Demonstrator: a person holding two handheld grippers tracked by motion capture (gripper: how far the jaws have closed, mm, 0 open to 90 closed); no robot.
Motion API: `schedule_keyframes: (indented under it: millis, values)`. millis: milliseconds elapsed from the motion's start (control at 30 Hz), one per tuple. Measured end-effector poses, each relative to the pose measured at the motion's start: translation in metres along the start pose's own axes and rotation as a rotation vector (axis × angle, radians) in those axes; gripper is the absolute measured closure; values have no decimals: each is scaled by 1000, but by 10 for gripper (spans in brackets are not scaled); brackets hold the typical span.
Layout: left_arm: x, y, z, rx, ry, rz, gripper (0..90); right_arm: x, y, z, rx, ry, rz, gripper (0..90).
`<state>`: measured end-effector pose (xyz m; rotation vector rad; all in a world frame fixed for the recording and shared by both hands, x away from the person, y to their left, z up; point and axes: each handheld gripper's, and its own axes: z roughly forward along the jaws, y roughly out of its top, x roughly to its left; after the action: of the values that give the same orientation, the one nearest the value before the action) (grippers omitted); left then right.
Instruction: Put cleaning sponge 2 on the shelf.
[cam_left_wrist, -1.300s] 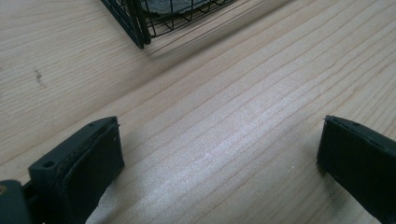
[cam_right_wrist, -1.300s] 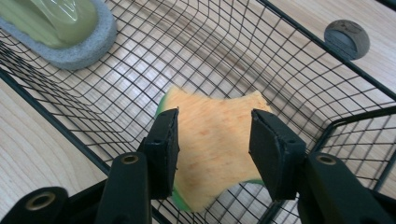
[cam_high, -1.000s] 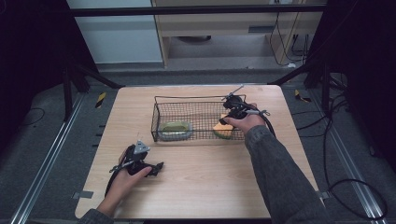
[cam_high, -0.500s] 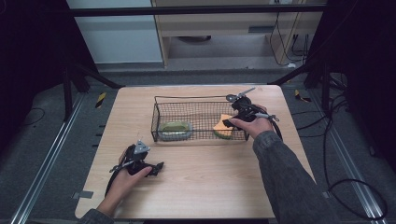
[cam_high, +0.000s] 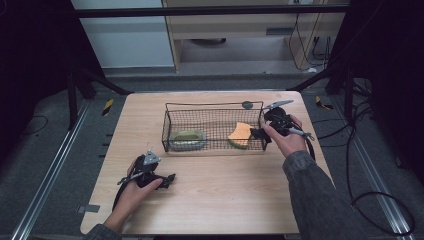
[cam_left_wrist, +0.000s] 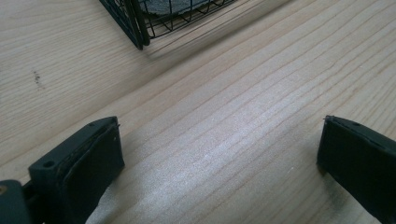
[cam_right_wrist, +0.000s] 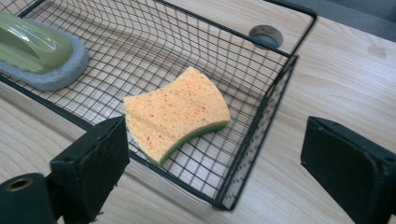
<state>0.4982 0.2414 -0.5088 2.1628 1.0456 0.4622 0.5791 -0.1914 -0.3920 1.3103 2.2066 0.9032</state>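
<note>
A black wire basket (cam_high: 215, 106) stands on the wooden table (cam_high: 215, 200). In its right end lies an orange sponge with a green underside (cam_high: 239, 134) (cam_right_wrist: 180, 112). At its left end is a green-handled scrubber on a grey pad (cam_high: 188, 137) (cam_right_wrist: 37, 51). My right gripper (cam_high: 260, 133) (cam_right_wrist: 212, 163) hovers open just outside the basket's right end, jaws wide apart with nothing between them. My left gripper (cam_high: 167, 179) (cam_left_wrist: 219, 154) rests open low over bare wood at the front left, the basket's corner (cam_left_wrist: 135, 32) beyond it.
A round grey grommet (cam_high: 247, 105) (cam_right_wrist: 265, 35) sits in the tabletop behind the basket's right corner. Bare wood spreads across the table's front. Cables trail off the right edge (cam_high: 360, 200). Dark frame posts and a cabinet stand beyond the table.
My right gripper has drawn back from over the basket to just outside its right end, leaving the orange sponge lying inside. The left hand has stayed put.
</note>
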Motion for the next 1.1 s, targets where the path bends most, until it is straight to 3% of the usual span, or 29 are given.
schedule_keyframes:
  millis: [233, 467, 1100]
  values:
    - [0, 0, 0, 0, 2, 3, 0, -6, -20, -17, -30, 23, 1, 103]
    - [0, 0, 0, 0, 2, 3, 0, -11, -42, -26, -67, -6, 0, 96]
    - [0, 0, 0, -1, 2, 2, 0, -28, -91, -41, -114, -31, 72, 100]
